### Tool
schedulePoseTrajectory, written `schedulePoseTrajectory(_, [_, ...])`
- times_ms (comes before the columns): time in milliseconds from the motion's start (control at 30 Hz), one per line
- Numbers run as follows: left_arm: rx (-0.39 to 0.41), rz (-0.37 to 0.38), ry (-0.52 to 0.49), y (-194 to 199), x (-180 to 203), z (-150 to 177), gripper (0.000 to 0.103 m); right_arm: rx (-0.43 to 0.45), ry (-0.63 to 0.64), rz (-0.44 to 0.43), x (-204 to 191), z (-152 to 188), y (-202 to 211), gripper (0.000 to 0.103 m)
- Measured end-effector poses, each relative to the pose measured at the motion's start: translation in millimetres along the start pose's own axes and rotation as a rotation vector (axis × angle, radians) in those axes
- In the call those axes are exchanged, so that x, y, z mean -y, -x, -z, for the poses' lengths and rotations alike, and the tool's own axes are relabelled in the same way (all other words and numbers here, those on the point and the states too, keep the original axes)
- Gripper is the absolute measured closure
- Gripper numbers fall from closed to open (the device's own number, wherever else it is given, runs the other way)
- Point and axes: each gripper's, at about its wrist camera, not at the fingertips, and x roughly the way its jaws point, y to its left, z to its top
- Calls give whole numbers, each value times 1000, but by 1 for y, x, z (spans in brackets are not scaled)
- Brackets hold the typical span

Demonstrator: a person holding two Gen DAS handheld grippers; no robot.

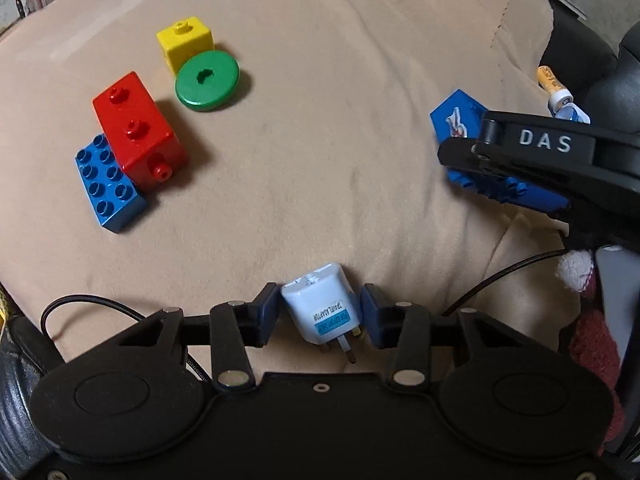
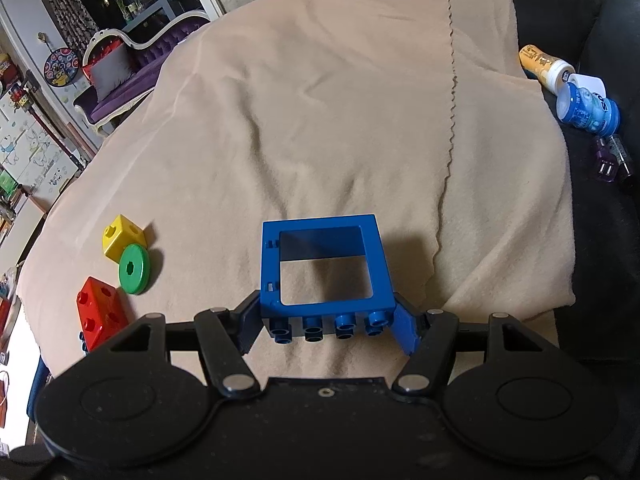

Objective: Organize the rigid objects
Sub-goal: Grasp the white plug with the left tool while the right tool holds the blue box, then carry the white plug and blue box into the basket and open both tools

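Note:
My left gripper (image 1: 320,312) is shut on a small white plug adapter (image 1: 320,304), prongs pointing back at the camera, just above the beige blanket (image 1: 320,140). My right gripper (image 2: 328,326) is shut on the studded base of a blue window-frame block (image 2: 320,264), held off the blanket; the left wrist view shows this block (image 1: 456,120) at the right edge. Grouped at the left lie a red block (image 1: 138,132) leaning on a blue studded brick (image 1: 108,184), a yellow cube (image 1: 184,42) and a green disc (image 1: 207,80).
The blanket covers a dark sofa (image 2: 600,240). On its right side lie a yellow bottle (image 2: 546,66), a blue bottle (image 2: 588,110) and a purple item (image 2: 606,160). A black cable (image 1: 500,276) and a red-white knitted thing (image 1: 576,272) sit near my left gripper.

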Motion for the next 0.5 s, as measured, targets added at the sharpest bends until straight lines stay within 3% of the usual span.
schedulePoseTrajectory(267, [59,-10,26,26,-14,-5,59,22,7,-15,-4,-2,9,38])
schedulePoseTrajectory(500, [152,-34,115,65,-51,-21,59,25,42,-37,-20,-1,14,38])
